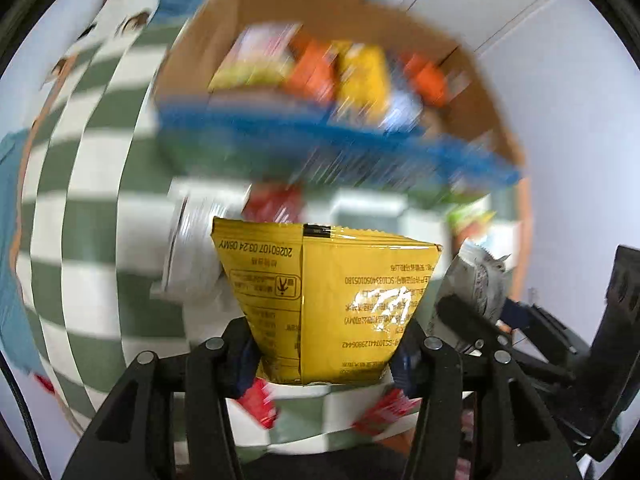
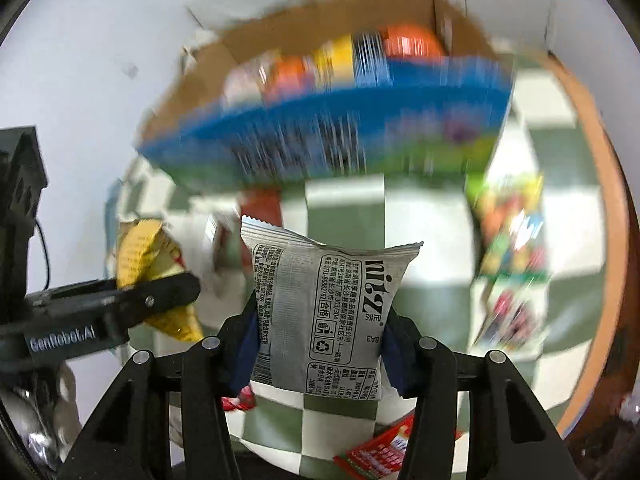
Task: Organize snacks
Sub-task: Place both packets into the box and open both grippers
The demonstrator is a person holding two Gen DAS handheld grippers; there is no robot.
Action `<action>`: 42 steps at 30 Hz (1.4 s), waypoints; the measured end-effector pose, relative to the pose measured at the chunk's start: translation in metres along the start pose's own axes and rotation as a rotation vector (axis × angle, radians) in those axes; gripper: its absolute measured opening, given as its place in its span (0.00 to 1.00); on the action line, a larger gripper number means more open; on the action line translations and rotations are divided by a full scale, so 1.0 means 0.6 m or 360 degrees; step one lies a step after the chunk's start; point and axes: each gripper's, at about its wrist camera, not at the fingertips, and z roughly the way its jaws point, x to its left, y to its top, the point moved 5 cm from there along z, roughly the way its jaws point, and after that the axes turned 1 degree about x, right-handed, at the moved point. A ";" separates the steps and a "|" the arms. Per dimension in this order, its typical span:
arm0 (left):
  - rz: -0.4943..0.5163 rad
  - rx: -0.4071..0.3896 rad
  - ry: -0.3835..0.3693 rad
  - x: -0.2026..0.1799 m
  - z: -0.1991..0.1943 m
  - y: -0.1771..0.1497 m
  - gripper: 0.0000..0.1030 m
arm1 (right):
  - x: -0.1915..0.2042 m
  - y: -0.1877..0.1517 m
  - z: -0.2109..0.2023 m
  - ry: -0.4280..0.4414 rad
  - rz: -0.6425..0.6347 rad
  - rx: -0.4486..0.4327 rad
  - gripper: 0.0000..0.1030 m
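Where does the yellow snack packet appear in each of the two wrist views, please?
Left wrist view: the yellow packet fills the lower centre, pinched in the left claw.
Right wrist view: the same packet is at the left edge, middle height, partly hidden behind the left claw's black finger.
Shared landmark: the cardboard box with its blue front, blurred, across the top of both views.
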 end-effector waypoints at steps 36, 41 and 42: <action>-0.0129 0.0455 0.0075 -0.062 0.188 0.272 0.88 | -0.145 0.297 0.119 -0.0277 -0.0131 0.0514 0.93; -0.0114 0.0374 0.0148 -0.047 0.153 0.273 0.88 | -0.149 0.297 0.115 -0.0287 -0.0084 0.0507 0.93; -0.0106 0.0354 0.0166 -0.039 0.151 0.275 0.88 | -0.150 0.298 0.111 -0.0294 -0.0071 0.0491 0.93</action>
